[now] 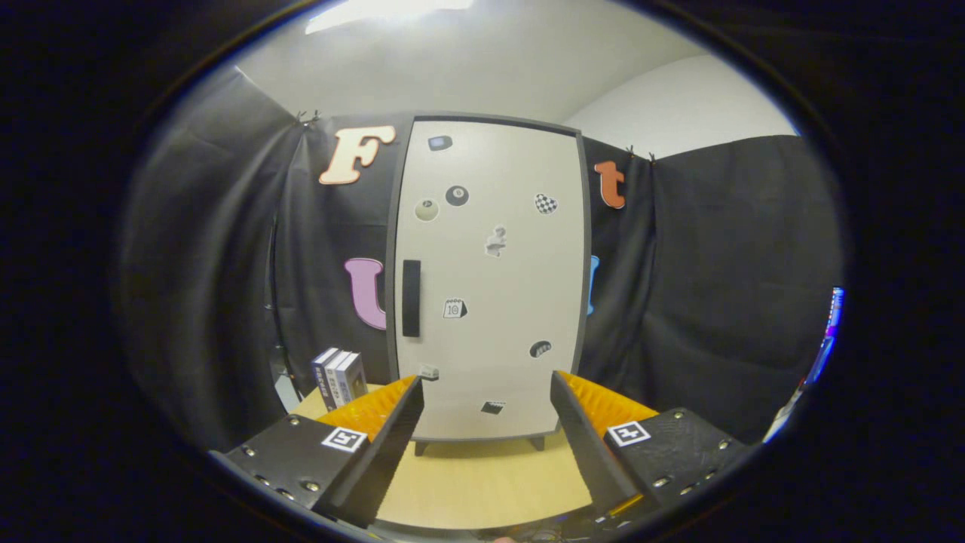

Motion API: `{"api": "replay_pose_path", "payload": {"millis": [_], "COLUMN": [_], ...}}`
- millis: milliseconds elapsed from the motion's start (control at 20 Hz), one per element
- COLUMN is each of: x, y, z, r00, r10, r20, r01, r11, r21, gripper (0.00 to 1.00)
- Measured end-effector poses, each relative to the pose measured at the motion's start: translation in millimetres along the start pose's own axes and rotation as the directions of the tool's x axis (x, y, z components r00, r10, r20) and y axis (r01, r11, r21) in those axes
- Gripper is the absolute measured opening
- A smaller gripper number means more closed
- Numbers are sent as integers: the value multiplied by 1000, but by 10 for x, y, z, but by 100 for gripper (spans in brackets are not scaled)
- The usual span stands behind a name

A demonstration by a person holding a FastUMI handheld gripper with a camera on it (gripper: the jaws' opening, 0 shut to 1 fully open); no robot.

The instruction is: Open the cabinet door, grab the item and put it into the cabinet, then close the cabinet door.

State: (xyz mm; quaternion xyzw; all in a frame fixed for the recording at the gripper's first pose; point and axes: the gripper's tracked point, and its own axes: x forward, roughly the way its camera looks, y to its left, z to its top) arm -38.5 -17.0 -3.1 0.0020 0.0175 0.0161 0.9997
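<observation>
The cabinet point(490, 279) stands on the wooden table point(482, 483) with its door point(497, 317) shut flush, a dark vertical handle point(411, 298) near the door's left edge. The gripper point(486, 392) faces it from a little way back, its jaws spread wide and holding nothing. A small stack of boxes point(339, 375), seemingly the item, stands on the table just left of the cabinet. A shut door with the boxes outside fits a moment ahead of opening, though whether it was opened already cannot be told. Any pull on that handle would go best with the fingers straddling it squarely (it is narrow) and swinging outward along the hinge's arc, so the cabinet does not slide.
</observation>
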Motion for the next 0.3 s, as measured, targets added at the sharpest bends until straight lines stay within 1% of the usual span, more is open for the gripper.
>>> {"api": "replay_pose_path", "payload": {"millis": [300], "x": [68], "y": [0], "z": [79], "r00": [1000], "r10": [3], "r20": [23], "r01": [-4], "r11": [1000], "r21": [30], "gripper": [100]}}
